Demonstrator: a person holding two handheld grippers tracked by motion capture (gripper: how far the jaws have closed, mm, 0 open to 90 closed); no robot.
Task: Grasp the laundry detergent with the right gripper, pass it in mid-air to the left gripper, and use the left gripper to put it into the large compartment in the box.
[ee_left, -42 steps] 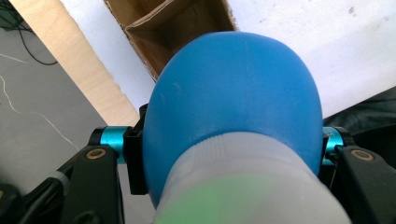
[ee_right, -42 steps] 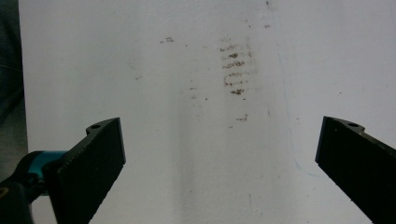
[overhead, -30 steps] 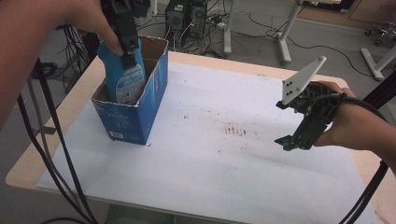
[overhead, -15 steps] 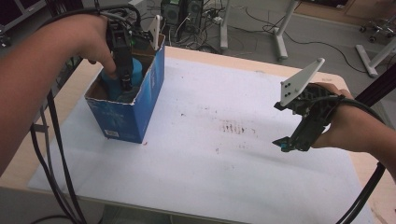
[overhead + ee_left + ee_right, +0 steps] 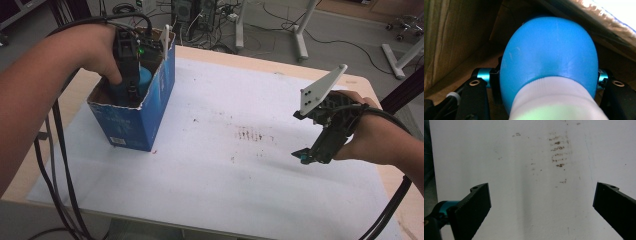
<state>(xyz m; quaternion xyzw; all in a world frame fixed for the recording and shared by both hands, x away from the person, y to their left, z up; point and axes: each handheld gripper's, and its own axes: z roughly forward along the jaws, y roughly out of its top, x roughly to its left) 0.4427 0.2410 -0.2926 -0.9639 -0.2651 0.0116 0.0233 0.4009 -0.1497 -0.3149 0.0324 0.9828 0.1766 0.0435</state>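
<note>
- High view: a blue bottle (image 5: pixel 142 80) is being gripped by the left hand-held gripper (image 5: pixel 131 92) inside the blue box (image 5: pixel 150 115).
- The right hand-held gripper (image 5: pixel 305 154) is being held wide open and empty above the table (image 5: pixel 225 165).

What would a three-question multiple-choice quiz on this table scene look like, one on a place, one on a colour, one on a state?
1. Where is the blue and white plastic bottle?
A. lying on the white sheet
B. inside the open blue cardboard box
C. on the floor

2. What colour are the smudges on the white paper sheet covering the table?
A. brown
B. green
C. yellow

3. How do the jaws of the right gripper stand?
A. clamped on a cup
B. wide apart with nothing between them
C. closed on the sheet

Answers: 
1 B, the left gripper holds the bottle down between the box's brown inner walls.
2 A, a patch of brown marks sits mid-sheet.
3 B, the right gripper view shows bare sheet between the black jaws.
</note>
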